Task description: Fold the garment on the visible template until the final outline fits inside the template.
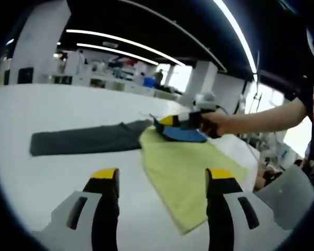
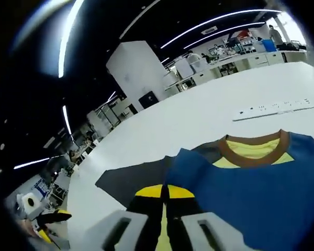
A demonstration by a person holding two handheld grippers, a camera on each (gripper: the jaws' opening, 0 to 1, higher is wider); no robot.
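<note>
No legible text, label, brand, number or sign anywhere; garment (image 2: 267, 193), counter (image 1: 68, 110) and background furniture carry no readable marks.

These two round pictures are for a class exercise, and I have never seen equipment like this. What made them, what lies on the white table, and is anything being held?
There is no robot here. A person holds a two-jaw gripper in each hand, and a fisheye camera rides on each, looking forward along its jaws.

In the left gripper view, the left gripper rises from the bottom with its yellow-tipped jaws standing well apart, holding nothing. Ahead on the white table lies a shirt: yellow-green cloth nearest, a dark grey sleeve stretched left, blue at the far end. There the person's hand holds the right gripper against the blue part.

The right gripper view looks from that far end. The right gripper has its jaws together at the edge of the blue fabric, apparently pinching it. The shirt's brown collar shows beyond.
</note>
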